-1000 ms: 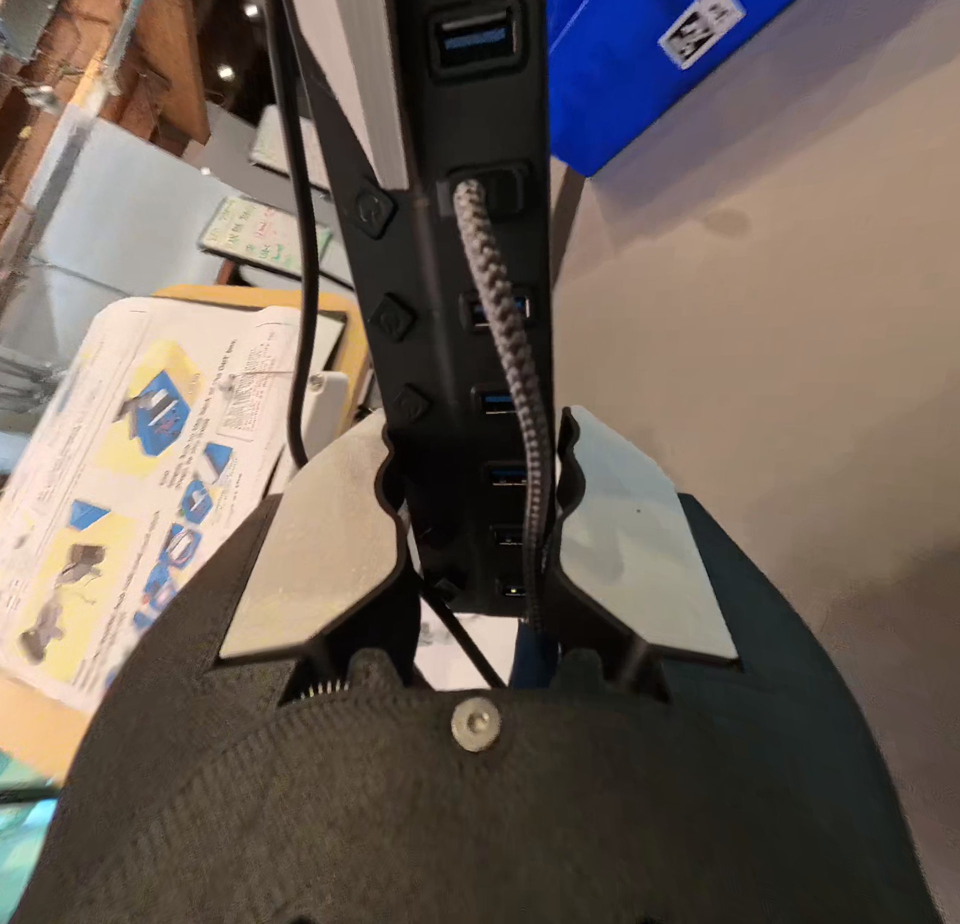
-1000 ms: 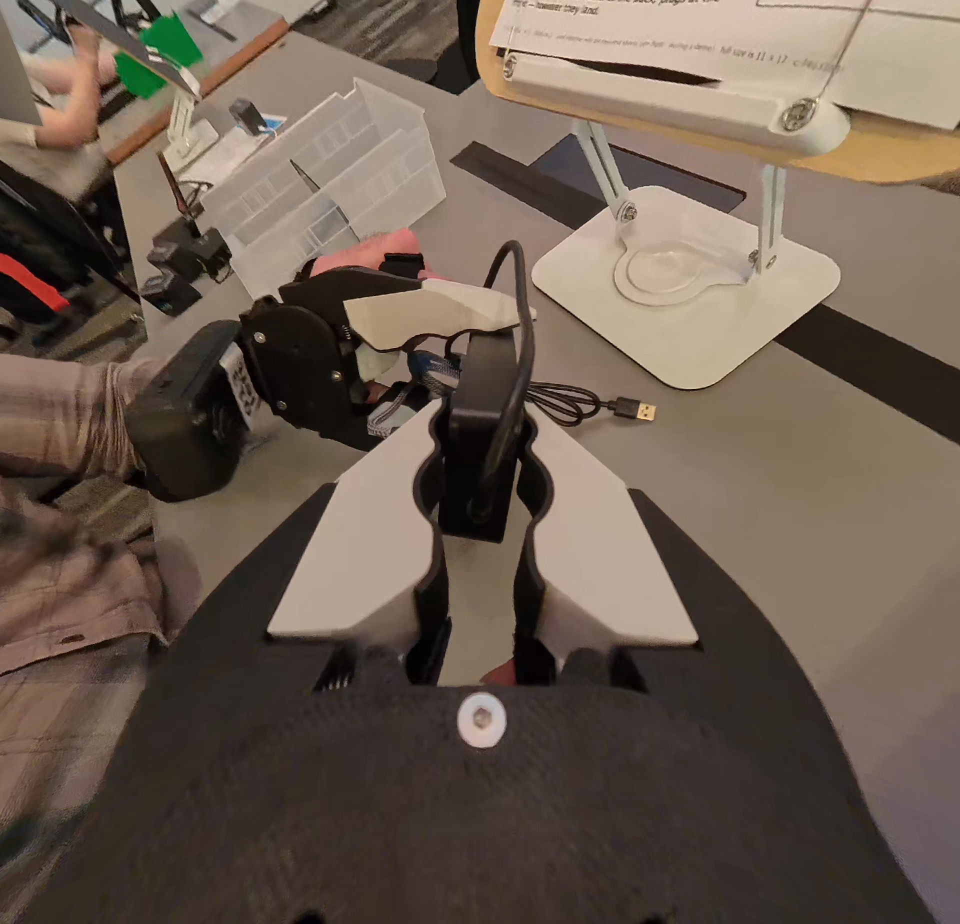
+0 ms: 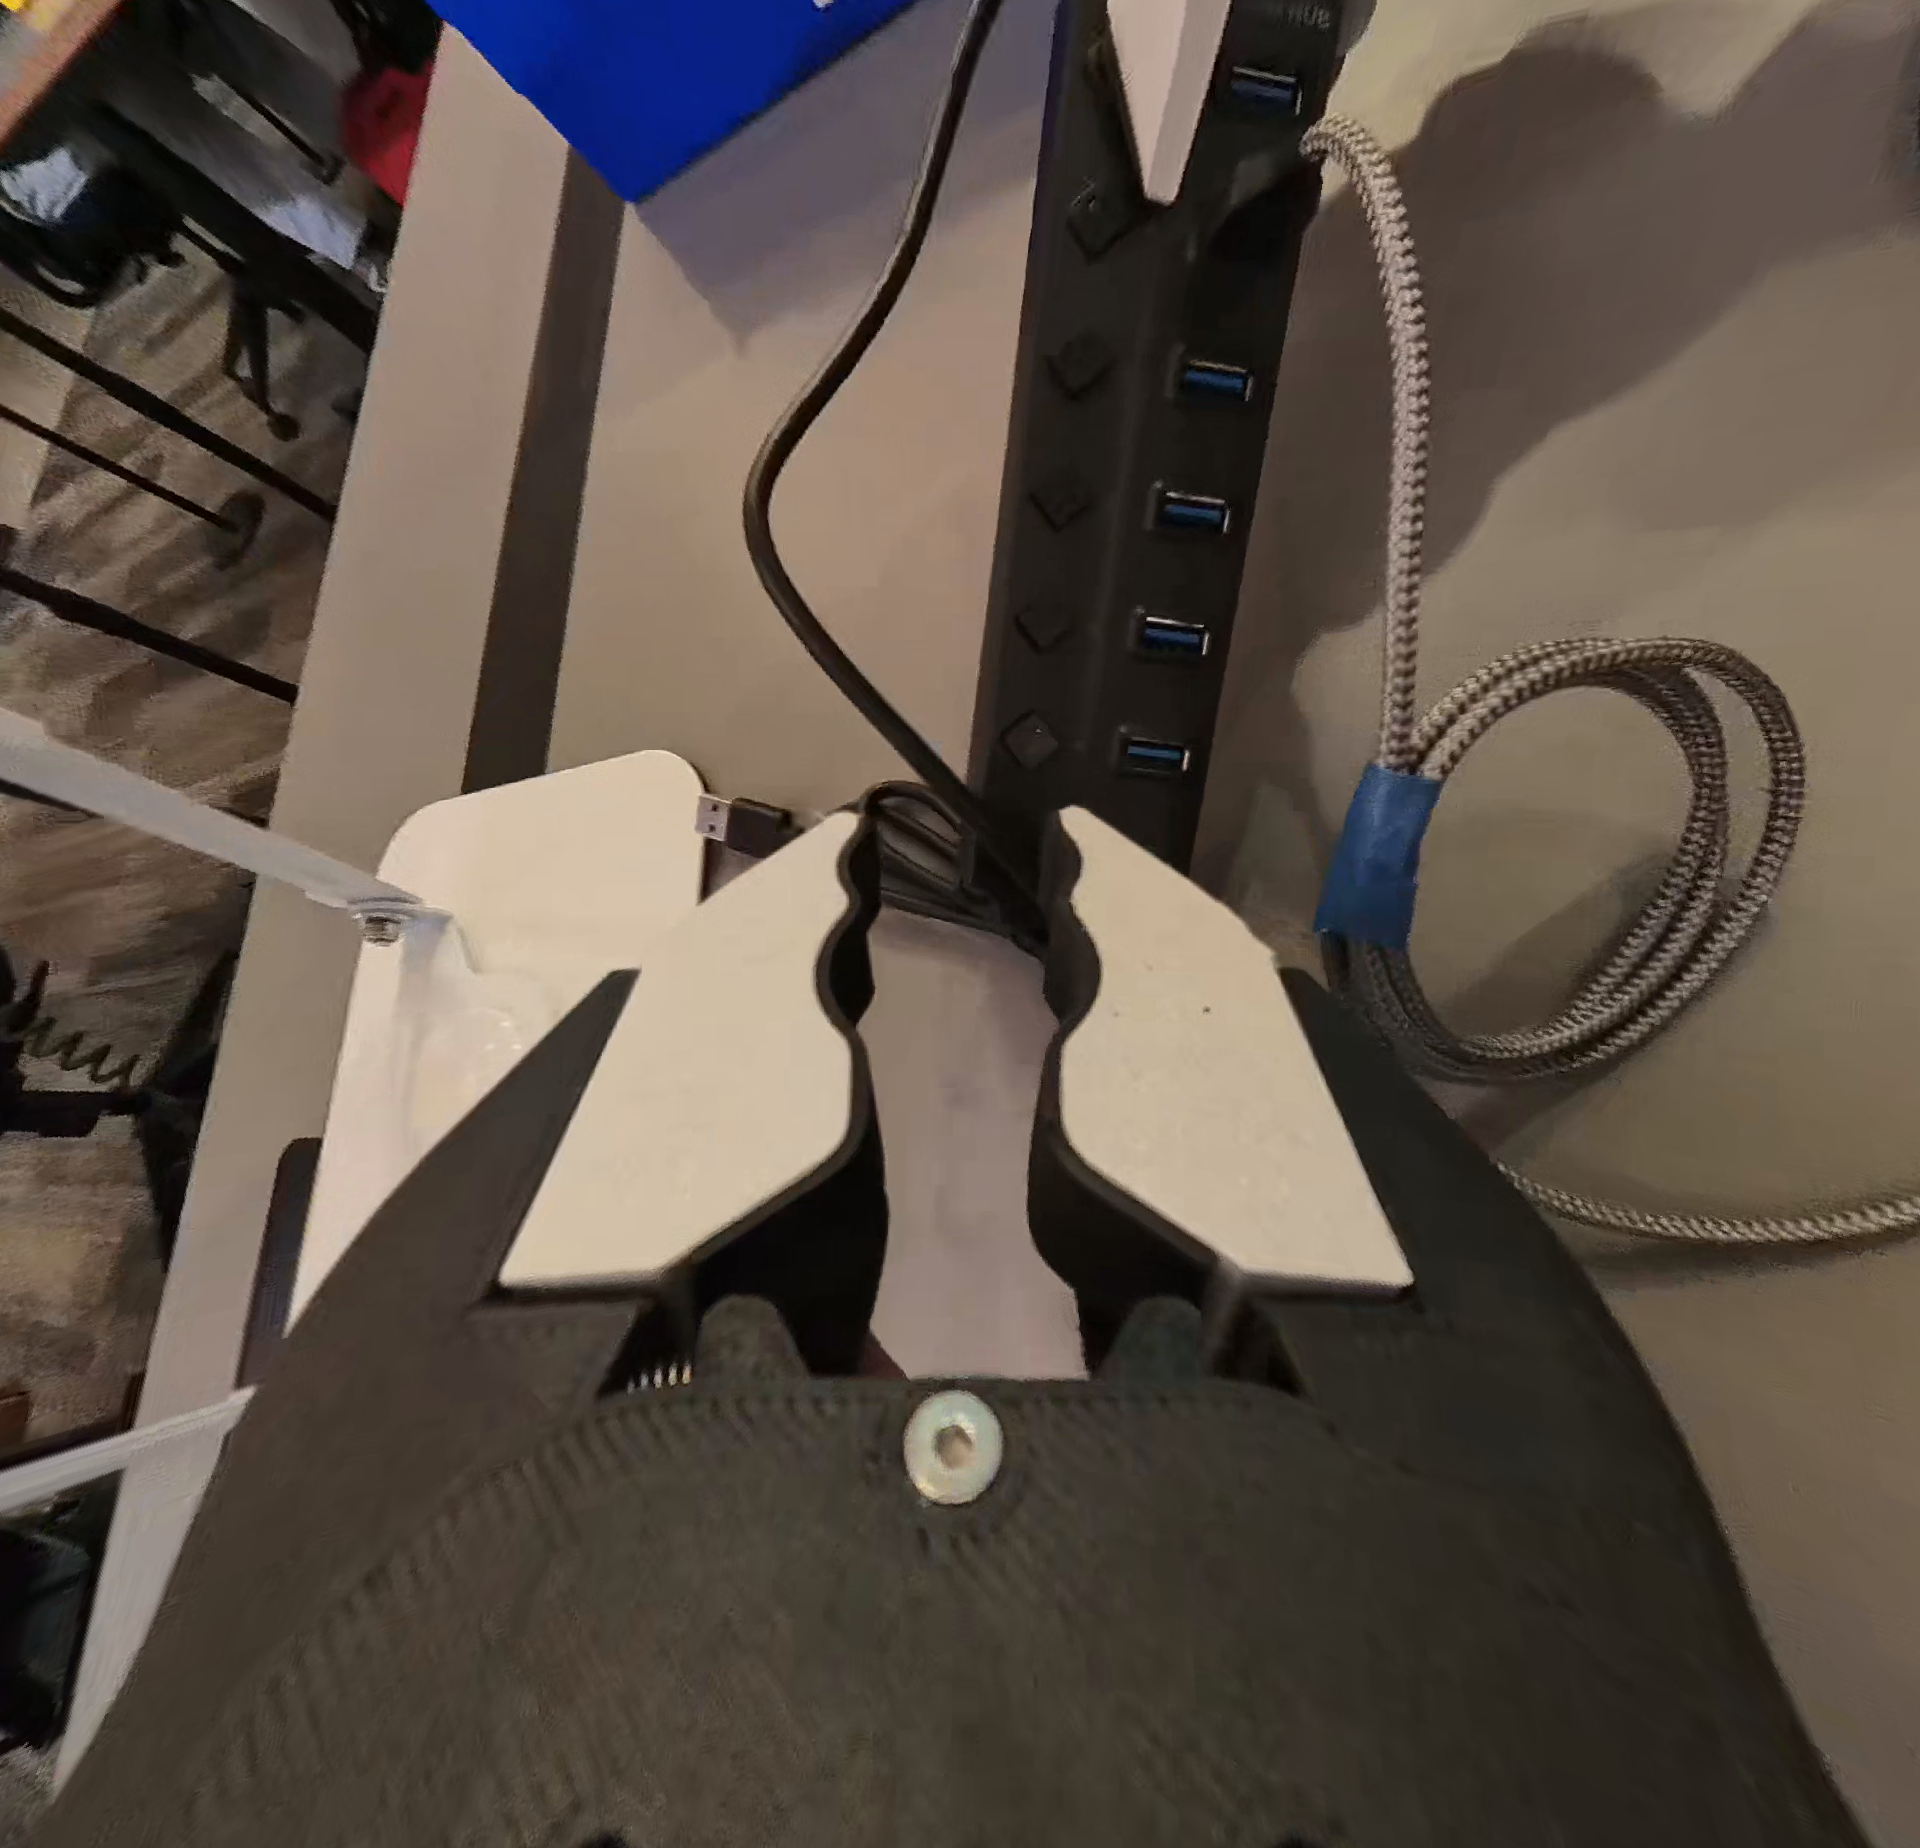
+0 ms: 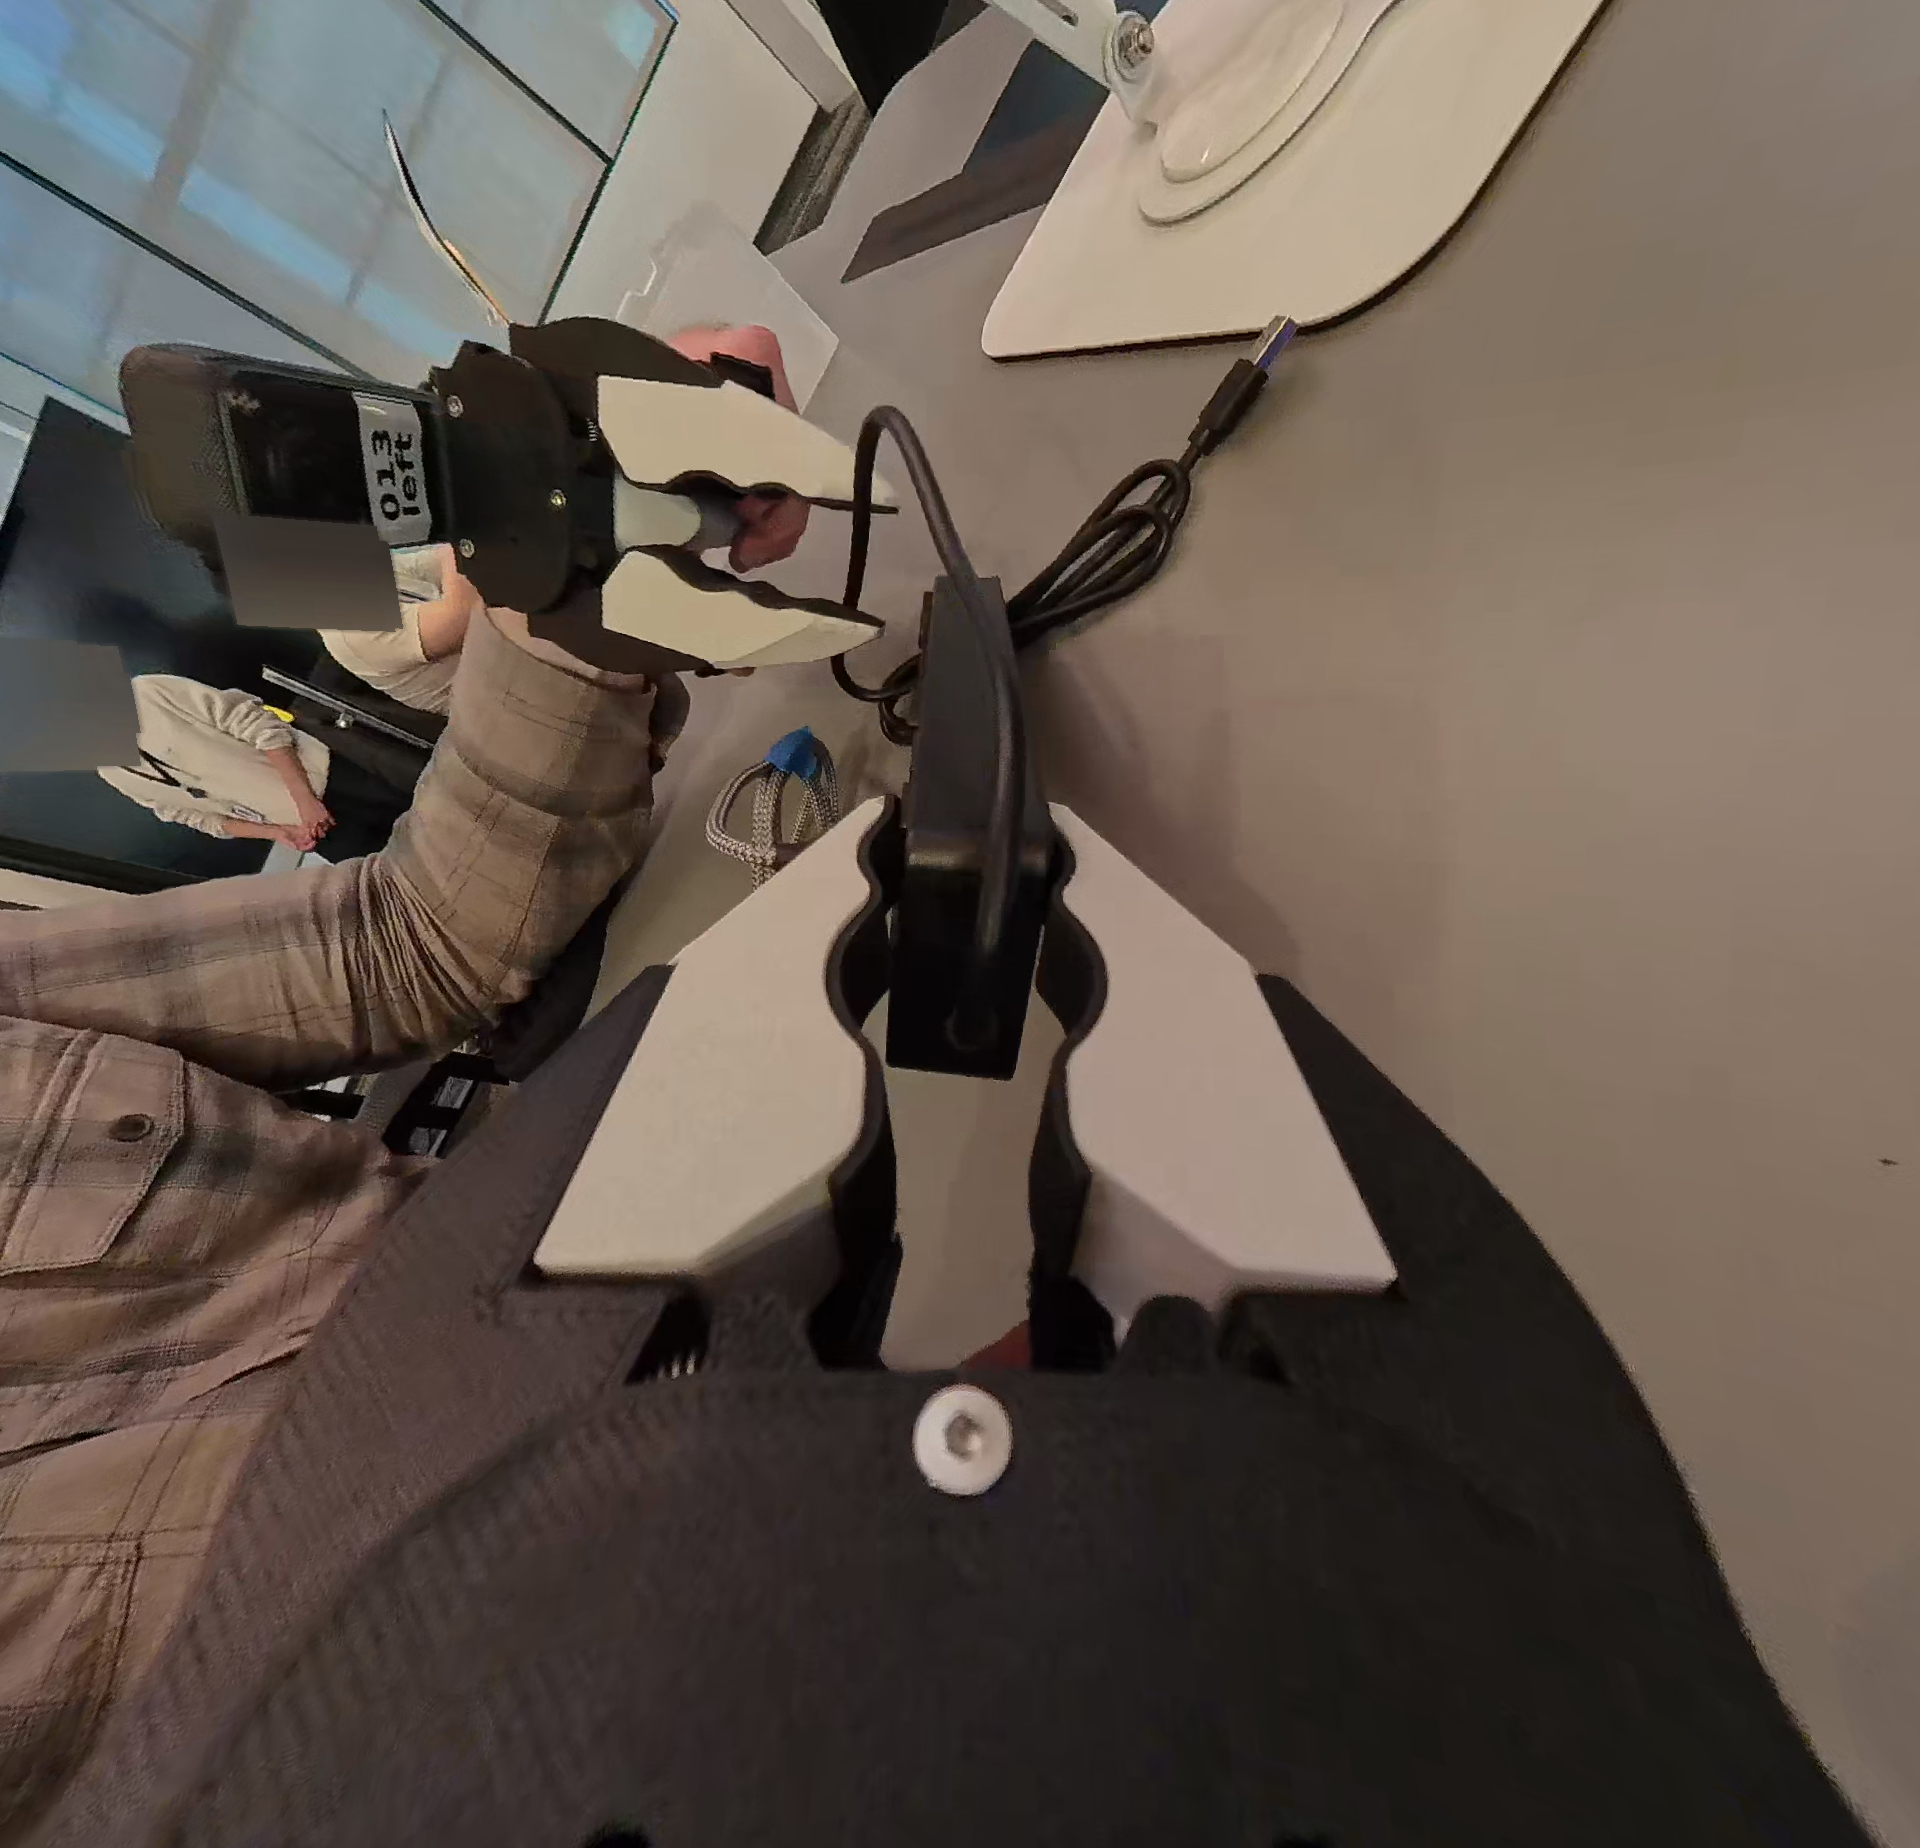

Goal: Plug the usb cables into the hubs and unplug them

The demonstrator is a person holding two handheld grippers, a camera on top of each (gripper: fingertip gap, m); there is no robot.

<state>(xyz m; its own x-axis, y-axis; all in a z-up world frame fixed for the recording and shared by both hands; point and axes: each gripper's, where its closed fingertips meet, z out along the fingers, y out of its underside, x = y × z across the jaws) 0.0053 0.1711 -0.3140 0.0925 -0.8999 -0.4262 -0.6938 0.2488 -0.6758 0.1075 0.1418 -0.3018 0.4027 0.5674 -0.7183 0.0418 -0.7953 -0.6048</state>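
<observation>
USB hub (image 3: 1127, 510): long matte-black bar, clamped in right gripper (image 4: 966, 842); braided grey cable (image 3: 1397, 427) plugged near far end. Left gripper (image 3: 956, 842): released, empty.

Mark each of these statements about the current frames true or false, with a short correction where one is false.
1. The right hand-held gripper is clamped on the black hub. True.
2. The left hand-held gripper is holding the braided cable. False: it is open and holds nothing.
3. Blue tape wraps the braided cable's coil. True.
4. The blue bin sits on the white stand base. False: it sits farther back on the table, apart from the base.
</observation>
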